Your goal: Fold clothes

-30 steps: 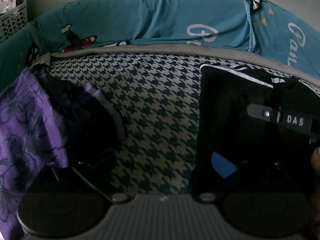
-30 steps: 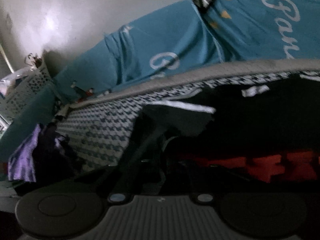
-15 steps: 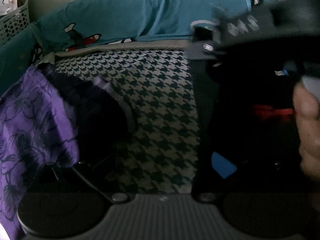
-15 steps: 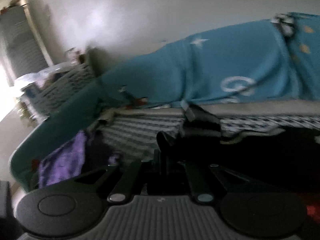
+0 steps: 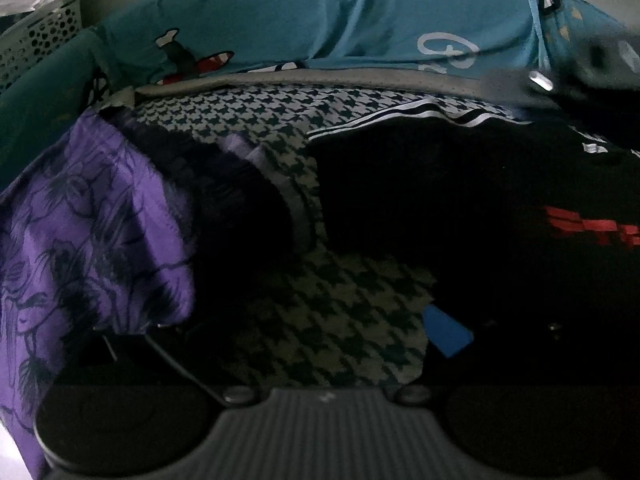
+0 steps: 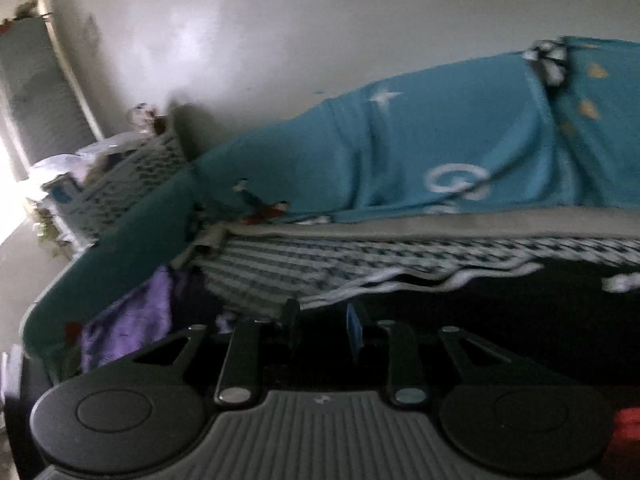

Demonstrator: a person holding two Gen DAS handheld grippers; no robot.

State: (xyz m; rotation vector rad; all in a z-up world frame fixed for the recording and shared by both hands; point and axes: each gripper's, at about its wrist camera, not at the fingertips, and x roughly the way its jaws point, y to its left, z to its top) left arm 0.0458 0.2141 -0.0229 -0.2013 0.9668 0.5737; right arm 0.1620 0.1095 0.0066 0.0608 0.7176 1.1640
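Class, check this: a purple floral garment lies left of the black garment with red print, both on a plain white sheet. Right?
Not quite. The sheet is houndstooth-patterned, not plain white, as the left wrist view shows. The purple floral garment does lie left of the black garment with red print.

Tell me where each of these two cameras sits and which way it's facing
Left wrist: on the left gripper, looking forward and down at the houndstooth bedcover, with a black garment with red print right and purple floral cloth left; its own fingers are mostly lost in shadow.
Right wrist: on the right gripper, low, facing the white wall; both fingers show, slightly apart.
Shared: the teal printed blanket, bedcover, purple cloth, black garment.
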